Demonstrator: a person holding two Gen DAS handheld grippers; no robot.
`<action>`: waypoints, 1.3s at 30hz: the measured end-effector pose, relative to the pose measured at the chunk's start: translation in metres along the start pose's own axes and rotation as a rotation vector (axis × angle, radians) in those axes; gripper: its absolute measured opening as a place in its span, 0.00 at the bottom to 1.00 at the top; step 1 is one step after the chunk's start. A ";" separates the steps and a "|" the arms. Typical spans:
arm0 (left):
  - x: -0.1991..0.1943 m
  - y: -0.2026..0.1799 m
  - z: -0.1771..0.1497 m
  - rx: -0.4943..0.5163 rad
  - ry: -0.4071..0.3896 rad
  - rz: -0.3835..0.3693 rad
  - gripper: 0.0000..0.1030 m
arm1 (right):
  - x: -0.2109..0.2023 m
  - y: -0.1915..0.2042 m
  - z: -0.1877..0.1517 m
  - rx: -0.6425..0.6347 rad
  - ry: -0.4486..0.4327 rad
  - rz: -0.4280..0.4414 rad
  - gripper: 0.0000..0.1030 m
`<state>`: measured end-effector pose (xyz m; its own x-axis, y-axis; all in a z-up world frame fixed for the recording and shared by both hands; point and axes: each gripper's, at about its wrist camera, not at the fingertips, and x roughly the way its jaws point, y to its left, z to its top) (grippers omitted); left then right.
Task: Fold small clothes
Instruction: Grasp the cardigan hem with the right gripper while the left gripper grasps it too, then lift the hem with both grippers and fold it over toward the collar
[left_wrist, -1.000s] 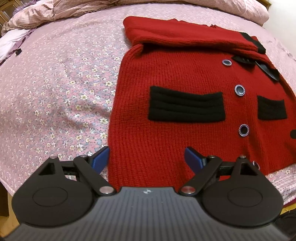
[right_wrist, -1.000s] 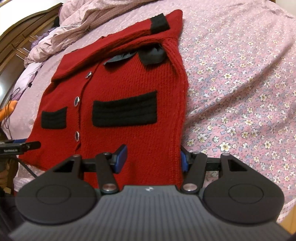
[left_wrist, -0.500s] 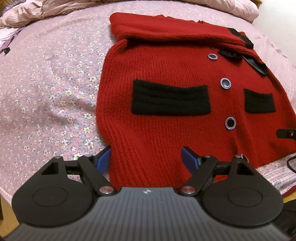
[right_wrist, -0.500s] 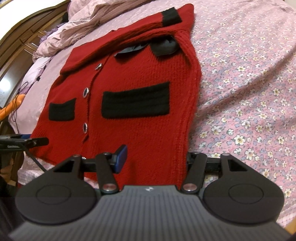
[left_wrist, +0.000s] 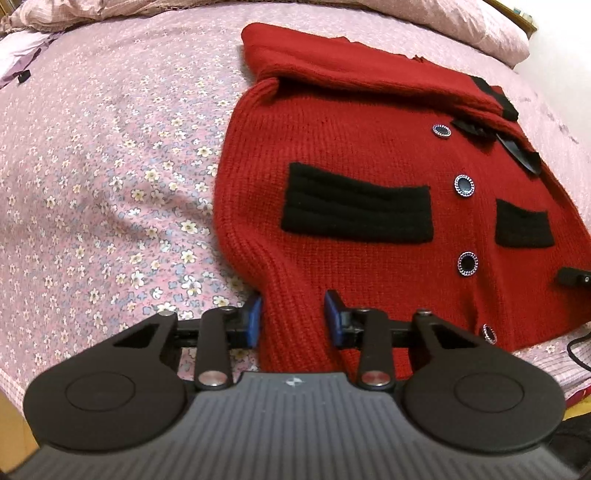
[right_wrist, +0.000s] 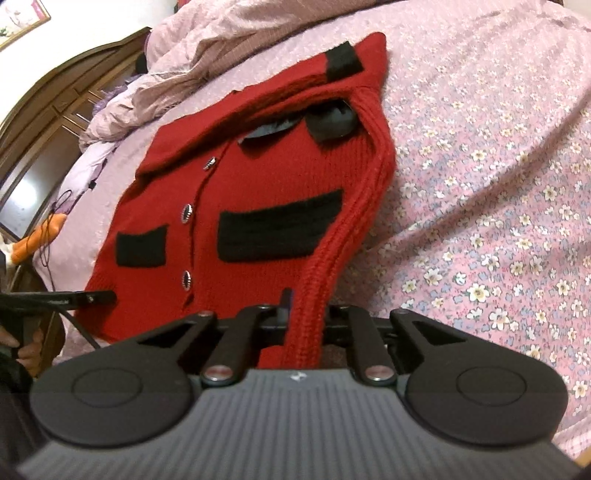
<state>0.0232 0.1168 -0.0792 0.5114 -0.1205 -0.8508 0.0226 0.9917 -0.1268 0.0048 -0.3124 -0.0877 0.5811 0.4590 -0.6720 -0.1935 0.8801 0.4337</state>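
A small red knit cardigan with black pockets and dark buttons lies face up on the bed, its sleeves folded across the top. My left gripper has its blue pads around the cardigan's bottom left corner, the knit bunched between them. My right gripper is shut on the bottom right corner of the cardigan, whose right edge rises in a ridge from the bed.
The bed has a pink floral sheet and a rumpled pink quilt at the head. A dark wooden headboard stands at the left. The left gripper's tip and a cable show beside the hem.
Both grippers have closed in on the cardigan's bottom corners. The right one has pinched its corner and lifted the edge; the left jaws have narrowed around the knit.
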 end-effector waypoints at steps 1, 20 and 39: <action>0.000 -0.001 0.000 0.001 0.001 0.008 0.40 | 0.000 0.001 0.000 -0.002 0.000 -0.003 0.12; -0.036 -0.016 0.012 0.005 -0.132 -0.002 0.24 | -0.011 0.010 0.018 -0.009 -0.115 0.067 0.10; -0.068 -0.019 0.111 -0.107 -0.343 -0.062 0.22 | -0.008 0.005 0.094 0.137 -0.344 0.157 0.09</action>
<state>0.0836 0.1108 0.0377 0.7710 -0.1400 -0.6212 -0.0177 0.9704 -0.2408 0.0736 -0.3237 -0.0232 0.7884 0.4981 -0.3610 -0.2073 0.7677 0.6063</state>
